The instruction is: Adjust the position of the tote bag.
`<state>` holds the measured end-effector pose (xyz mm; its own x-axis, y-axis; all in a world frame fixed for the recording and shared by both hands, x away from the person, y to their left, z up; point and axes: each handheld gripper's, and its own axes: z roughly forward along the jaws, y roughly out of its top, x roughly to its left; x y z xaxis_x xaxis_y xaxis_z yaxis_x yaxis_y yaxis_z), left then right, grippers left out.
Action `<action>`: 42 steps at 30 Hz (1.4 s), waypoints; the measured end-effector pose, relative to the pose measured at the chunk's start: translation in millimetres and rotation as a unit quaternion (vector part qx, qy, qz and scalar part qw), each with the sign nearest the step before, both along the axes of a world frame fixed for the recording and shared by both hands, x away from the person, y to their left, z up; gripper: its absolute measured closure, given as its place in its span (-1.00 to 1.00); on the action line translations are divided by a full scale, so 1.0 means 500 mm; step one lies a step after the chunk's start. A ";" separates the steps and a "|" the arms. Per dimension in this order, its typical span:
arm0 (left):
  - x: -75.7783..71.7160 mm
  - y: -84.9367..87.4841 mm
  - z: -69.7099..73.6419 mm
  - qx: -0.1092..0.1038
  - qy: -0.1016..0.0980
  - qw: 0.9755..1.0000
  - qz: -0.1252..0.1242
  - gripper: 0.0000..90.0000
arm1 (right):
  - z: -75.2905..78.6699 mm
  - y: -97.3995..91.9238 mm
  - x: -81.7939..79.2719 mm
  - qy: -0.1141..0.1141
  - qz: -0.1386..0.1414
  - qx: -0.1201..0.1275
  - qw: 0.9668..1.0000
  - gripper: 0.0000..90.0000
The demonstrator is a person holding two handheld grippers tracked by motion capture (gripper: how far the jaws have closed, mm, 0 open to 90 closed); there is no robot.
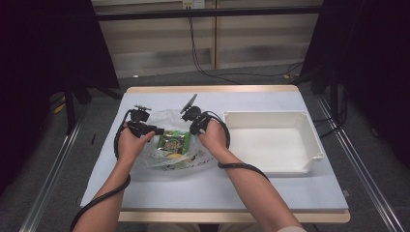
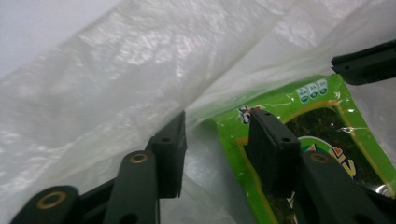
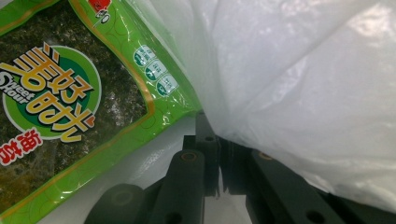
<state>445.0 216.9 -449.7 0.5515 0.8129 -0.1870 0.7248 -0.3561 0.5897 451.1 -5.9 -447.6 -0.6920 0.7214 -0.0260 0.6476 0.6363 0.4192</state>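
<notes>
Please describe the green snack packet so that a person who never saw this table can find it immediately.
On the pale blue table, left of the white plastic bin, lies a clear crinkled plastic bag. The flat green snack packet sits at its mouth, the only brightly coloured thing there.

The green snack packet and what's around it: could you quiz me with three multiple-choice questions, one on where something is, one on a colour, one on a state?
1. Where does the white tray stand?
A. on the packet's left
B. on the packet's right
C. on top of the packet

2. What colour is the border of the packet?
A. green
B. red
C. blue

3. How do the jaws of the right gripper stand?
A. wide apart
B. shut on the clear plastic bag
C. shut on the tray

Answers: 1 B, the high view shows the tray on the right of the table. 2 A, its edge is bright green. 3 B, the right gripper view shows the pads together with bag film pinched between them.
</notes>
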 end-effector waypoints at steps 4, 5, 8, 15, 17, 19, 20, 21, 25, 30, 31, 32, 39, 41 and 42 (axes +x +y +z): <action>-0.007 -0.004 -0.023 -0.009 0.032 0.999 -0.011 0.13 | -0.002 0.002 -0.002 -0.001 0.003 -0.003 1.000 0.93; -0.007 -0.004 -0.023 -0.009 0.032 0.999 -0.011 0.14 | -0.002 0.002 -0.002 -0.001 0.003 -0.003 1.000 0.93; -0.010 -0.007 -0.033 -0.033 0.046 0.998 -0.016 0.33 | -0.006 0.003 -0.002 -0.001 0.001 -0.005 1.000 0.94; -0.015 -0.008 -0.024 -0.048 0.057 0.997 -0.028 0.79 | -0.010 0.006 -0.001 0.006 0.003 -0.006 1.000 0.95; -0.022 -0.009 -0.018 -0.070 0.050 0.996 -0.028 0.86 | -0.010 0.007 -0.001 0.005 0.006 -0.007 1.000 0.95; -0.032 -0.011 0.000 -0.079 0.026 0.996 -0.036 0.89 | -0.010 0.006 -0.003 0.007 0.004 -0.005 1.000 0.95; -0.035 -0.009 0.008 -0.080 0.016 0.996 -0.039 0.89 | -0.009 0.004 -0.003 0.007 0.005 -0.005 1.000 0.95; -0.035 -0.009 0.008 -0.080 0.016 0.996 -0.039 0.90 | -0.009 0.004 -0.003 0.007 0.005 -0.005 1.000 0.95; -0.047 0.000 0.037 -0.092 -0.014 0.994 -0.048 0.91 | 0.005 -0.002 -0.012 0.005 0.007 0.021 1.000 0.88; -0.066 0.014 0.051 -0.104 -0.042 0.992 -0.051 0.92 | 0.033 -0.016 -0.026 0.001 0.003 0.051 0.999 0.79; -0.070 0.016 0.052 -0.105 -0.045 0.992 -0.049 0.92 | 0.033 -0.016 -0.026 0.001 0.003 0.051 0.999 0.79; -0.074 0.017 0.053 -0.106 -0.049 0.992 -0.049 0.92 | 0.040 -0.020 -0.028 -0.001 0.005 0.058 0.998 0.74; -0.087 0.008 0.077 -0.104 -0.067 0.990 -0.064 0.92 | 0.089 -0.054 -0.050 -0.002 0.005 0.082 0.997 0.56; -0.087 0.005 0.078 -0.104 -0.068 0.990 -0.066 0.92 | 0.095 -0.058 -0.054 -0.001 0.006 0.087 0.996 0.55; -0.087 0.003 0.079 -0.103 -0.069 0.990 -0.066 0.93 | 0.108 -0.066 -0.060 -0.001 0.008 0.096 0.995 0.45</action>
